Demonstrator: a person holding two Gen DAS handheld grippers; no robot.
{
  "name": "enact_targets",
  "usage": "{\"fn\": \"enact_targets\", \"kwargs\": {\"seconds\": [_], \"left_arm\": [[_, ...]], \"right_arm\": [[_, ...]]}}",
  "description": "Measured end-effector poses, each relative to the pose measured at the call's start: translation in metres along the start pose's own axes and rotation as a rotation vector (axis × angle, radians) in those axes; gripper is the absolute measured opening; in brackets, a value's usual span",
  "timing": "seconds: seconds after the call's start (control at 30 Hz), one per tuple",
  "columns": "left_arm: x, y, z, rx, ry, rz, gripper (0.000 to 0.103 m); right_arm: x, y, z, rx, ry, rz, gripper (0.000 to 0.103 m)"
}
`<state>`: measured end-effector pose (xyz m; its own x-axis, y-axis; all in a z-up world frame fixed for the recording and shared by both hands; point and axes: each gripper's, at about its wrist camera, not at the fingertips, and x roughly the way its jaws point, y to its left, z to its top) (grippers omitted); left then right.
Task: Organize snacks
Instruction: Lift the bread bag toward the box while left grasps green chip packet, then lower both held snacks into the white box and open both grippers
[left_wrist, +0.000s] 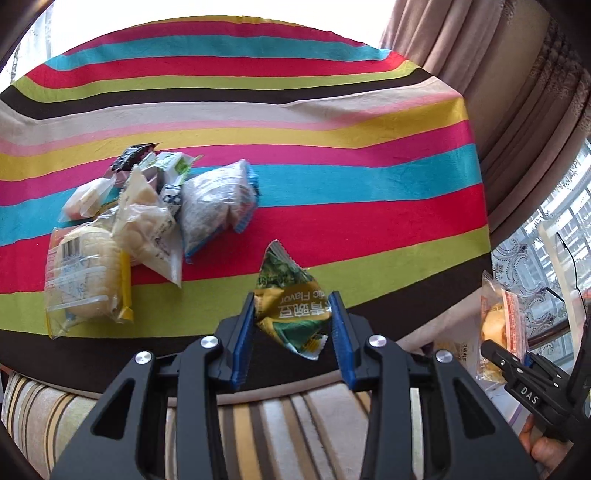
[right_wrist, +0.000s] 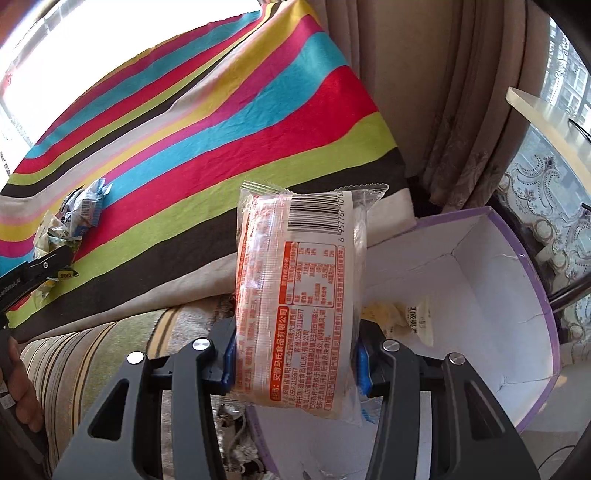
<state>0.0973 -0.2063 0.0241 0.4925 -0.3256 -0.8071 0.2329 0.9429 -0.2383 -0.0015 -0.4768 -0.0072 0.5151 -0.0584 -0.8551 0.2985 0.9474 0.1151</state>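
**Operator:** What is each gripper carrying, and how will it handle?

**Technician:** Your left gripper (left_wrist: 291, 317) is clamped on a small green-and-yellow sachet (left_wrist: 290, 302), pads on its two side edges, lifted over the near edge of the striped tablecloth (left_wrist: 332, 177). Judge it light, crinkly and slippery; the foil gives under the pads, so grip mid-body, never the crimped seal. The remaining snack pile (left_wrist: 147, 221) lies at 10 o'clock from it.

**Operator:** And the right?

**Technician:** Your right gripper (right_wrist: 295, 363) is closed on a clear orange-printed pastry pack (right_wrist: 299, 295), gripped near its lower end, standing upright. Expect soft, crushable contents and a top-heavy sway. The purple-rimmed box (right_wrist: 532, 280) sits at 3 o'clock, one wrapped item already inside; lower the pack in gently
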Motion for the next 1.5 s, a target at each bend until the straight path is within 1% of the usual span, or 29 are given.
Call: {"fn": "enact_targets", "kwargs": {"seconds": [0.27, 0.43, 0.63, 1.0, 1.03, 1.07, 1.1, 1.3, 1.37, 1.5], "left_arm": [[0.002, -0.066, -0.012, 0.112, 0.022, -0.089, 0.038], [0.009, -0.106, -0.022, 0.183, 0.055, -0.142, 0.038], [0.018, -0.139, -0.031, 0.243, 0.087, -0.177, 0.038], [0.027, -0.162, -0.034, 0.28, 0.117, -0.229, 0.039], [0.028, -0.162, -0.033, 0.277, 0.117, -0.235, 0.041], [0.028, -0.162, -0.033, 0.276, 0.119, -0.24, 0.046], [0.027, -0.162, -0.033, 0.276, 0.118, -0.243, 0.048], [0.026, -0.162, -0.035, 0.273, 0.113, -0.244, 0.051], [0.025, -0.161, -0.035, 0.271, 0.11, -0.244, 0.053], [0.025, -0.159, -0.035, 0.265, 0.107, -0.244, 0.054]], "right_arm": [[-0.003, -0.038, -0.002, 0.068, -0.012, -0.037, 0.046], [-0.001, -0.048, -0.007, 0.085, -0.011, -0.042, 0.046], [0.002, -0.06, -0.012, 0.11, -0.003, -0.049, 0.046], [0.003, -0.06, -0.017, 0.115, 0.013, -0.046, 0.048], [0.002, -0.059, -0.017, 0.113, 0.011, -0.048, 0.048], [0.002, -0.059, -0.017, 0.113, 0.012, -0.051, 0.049], [0.002, -0.058, -0.016, 0.113, 0.011, -0.053, 0.049], [-0.004, -0.055, -0.014, 0.103, -0.006, -0.055, 0.049], [-0.005, -0.054, -0.013, 0.099, -0.011, -0.056, 0.052], [-0.007, -0.053, -0.012, 0.094, -0.015, -0.055, 0.054]]}}
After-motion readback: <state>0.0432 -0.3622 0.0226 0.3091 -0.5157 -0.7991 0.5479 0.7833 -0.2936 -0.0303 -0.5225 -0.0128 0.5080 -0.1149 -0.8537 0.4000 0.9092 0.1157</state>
